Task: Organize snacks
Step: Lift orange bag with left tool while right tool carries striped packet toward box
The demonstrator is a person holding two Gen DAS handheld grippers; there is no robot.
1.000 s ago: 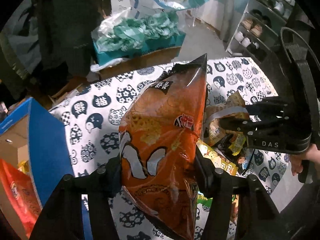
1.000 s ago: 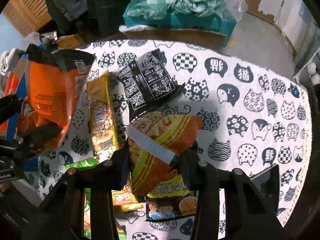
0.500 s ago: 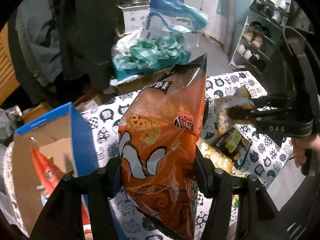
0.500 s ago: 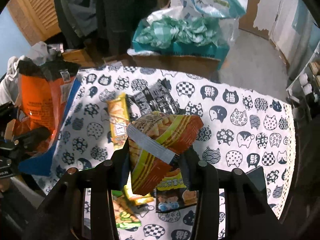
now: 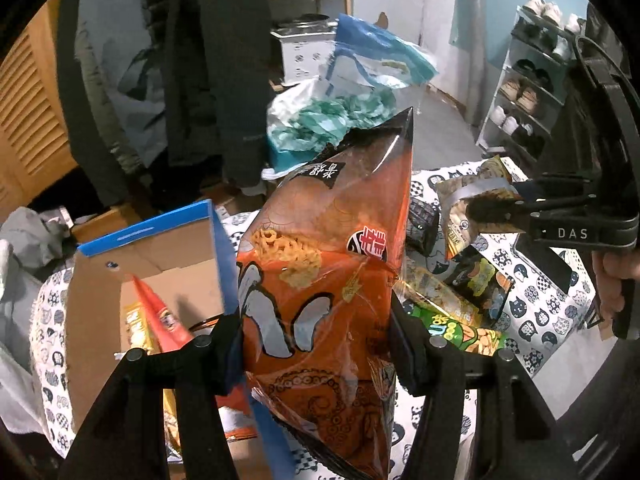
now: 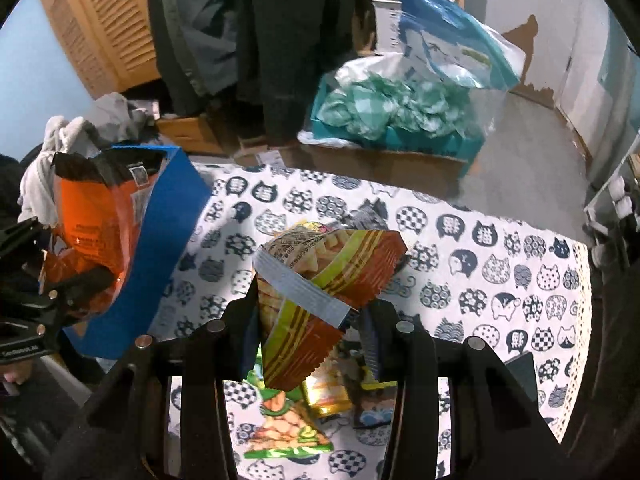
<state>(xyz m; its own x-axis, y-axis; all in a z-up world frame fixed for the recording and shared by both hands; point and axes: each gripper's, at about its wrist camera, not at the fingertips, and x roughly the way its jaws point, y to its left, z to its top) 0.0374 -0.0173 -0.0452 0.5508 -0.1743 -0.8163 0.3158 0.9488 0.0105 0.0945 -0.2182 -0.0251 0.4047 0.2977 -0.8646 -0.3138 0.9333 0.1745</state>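
Note:
My left gripper (image 5: 316, 344) is shut on a tall orange chip bag (image 5: 328, 280) with an octopus print, held upright in the air beside an open blue cardboard box (image 5: 160, 264). That box holds a red packet (image 5: 160, 316) and a yellow one. My right gripper (image 6: 310, 320) is shut on a smaller yellow-and-red snack bag (image 6: 320, 280) with a grey sealed edge, lifted above the table. In the left wrist view that gripper (image 5: 492, 210) shows at the right with its bag (image 5: 460, 216). In the right wrist view the orange bag (image 6: 100, 216) hangs at the left by the box (image 6: 168, 248).
Several snack packets lie on the cat-print tablecloth (image 6: 500, 272), among them a green one (image 6: 284, 428) and a black one (image 5: 480, 280). Behind the table stand a box of teal bags (image 6: 400, 116), hanging dark coats (image 5: 216, 60) and a shoe rack (image 5: 528, 92).
Both grippers have risen with their bags, so the table and the loose packets lie farther below. The left one has moved toward the blue box, whose open inside now shows.

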